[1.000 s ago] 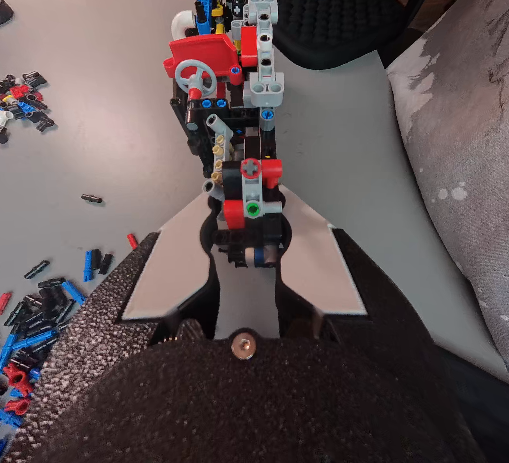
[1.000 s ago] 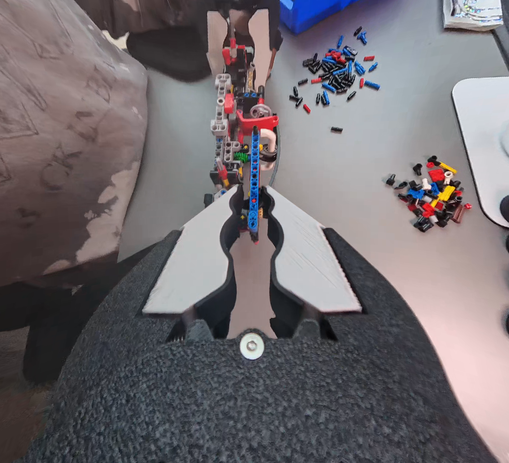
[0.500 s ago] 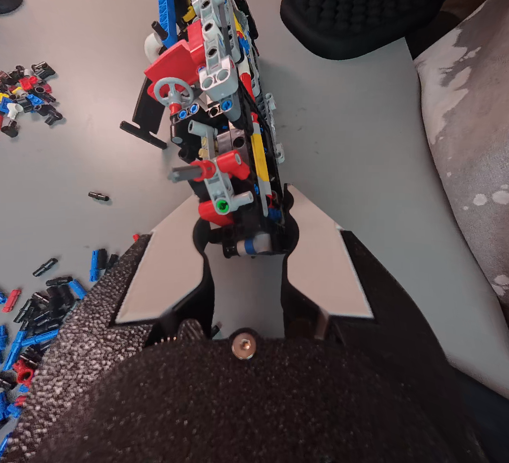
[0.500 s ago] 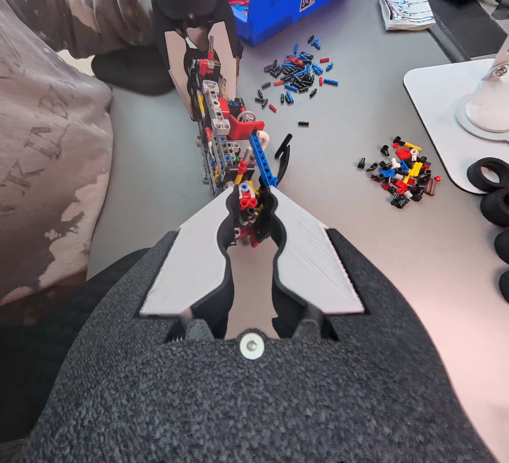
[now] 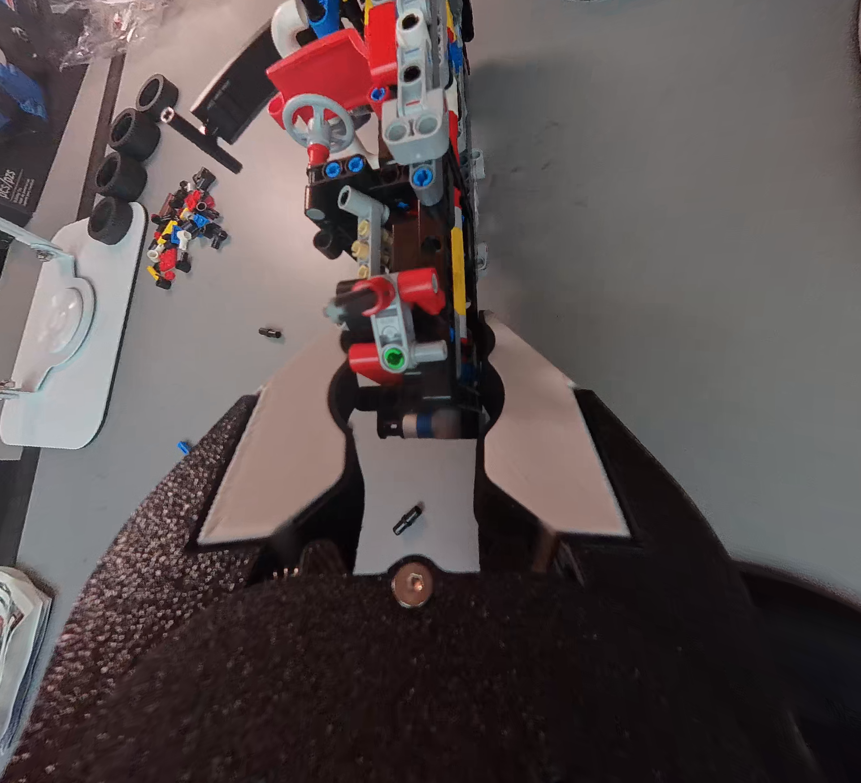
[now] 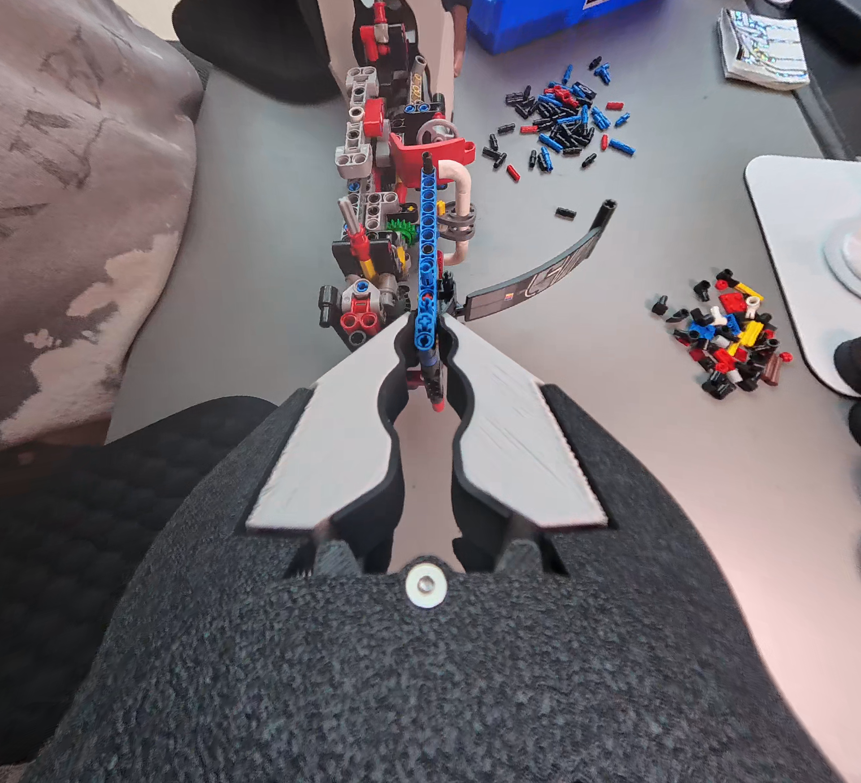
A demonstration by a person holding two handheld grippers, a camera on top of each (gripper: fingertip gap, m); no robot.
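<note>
Between the two grippers a long half-built brick model (image 6: 396, 211) is held up off the grey table (image 6: 261, 202), one end in each. On the left end, the left gripper (image 5: 414, 369) is clamped shut on the model's black frame, jaws only as wide as the frame, with a red-and-grey linkage poking out past the fingertips. Mid-span, a red seat (image 5: 321, 67), a grey steering wheel (image 5: 319, 125) and a curved black panel (image 6: 545, 271) dangling off to the side can be seen. On the right end, the right gripper (image 6: 426, 341) is closed nearly all the way on a thin blue beam (image 6: 427, 248), so not much is actually gripped there.

Sketchy part, probably: the blue beam could get popped off its pins if the two ends are twisted against each other, and the loose panel could be dropped. Further right, piles of small pins (image 6: 563, 122) and mixed pieces (image 6: 727, 332) are left on the table.
</note>
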